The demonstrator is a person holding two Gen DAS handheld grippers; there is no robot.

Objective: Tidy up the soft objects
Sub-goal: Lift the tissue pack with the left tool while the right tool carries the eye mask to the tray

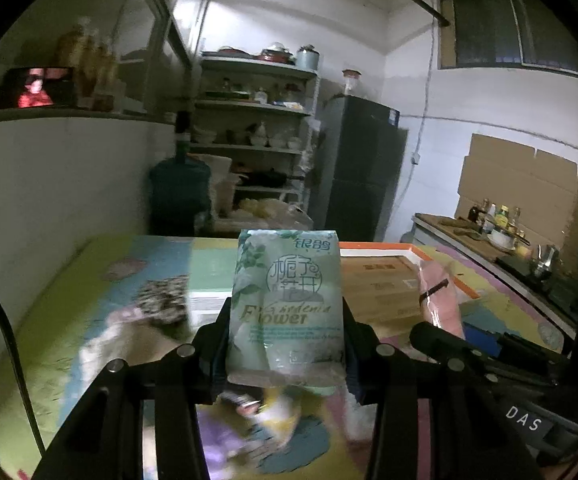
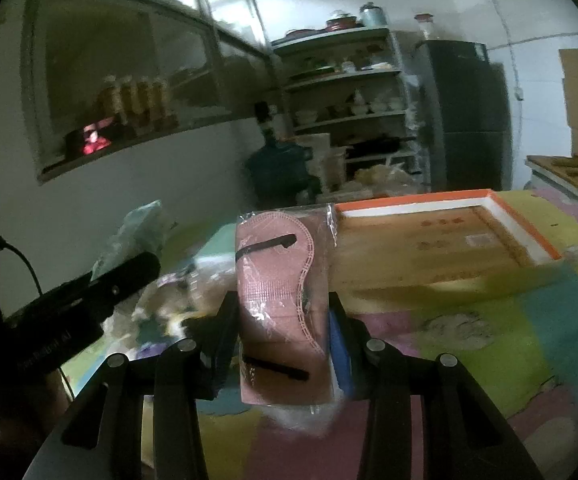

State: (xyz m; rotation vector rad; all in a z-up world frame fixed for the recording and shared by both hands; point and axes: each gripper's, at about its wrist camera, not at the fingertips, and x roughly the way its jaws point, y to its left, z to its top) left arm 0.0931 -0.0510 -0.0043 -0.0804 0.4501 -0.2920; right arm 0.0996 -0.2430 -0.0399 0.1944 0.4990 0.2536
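While your left gripper (image 1: 285, 332) clamps a tissue pack (image 1: 287, 308) at centre frame, your right gripper (image 2: 283, 328) grips a mask packet (image 2: 281, 304) (pink).

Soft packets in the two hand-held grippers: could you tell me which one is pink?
The mask packet in the right hand-held gripper; clear wrap over pink. The left hand-held gripper holds a green tissue pack.

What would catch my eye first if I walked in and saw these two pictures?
Most striking is the pale green tissue pack printed with "Flower", clamped upright in the left hand-held gripper in the middle of its view. Its twin sight is the pink face masks pack in clear wrap, pinched in the right hand-held gripper. Behind both, an orange-rimmed cardboard box lies open on the pastel patchwork mat.
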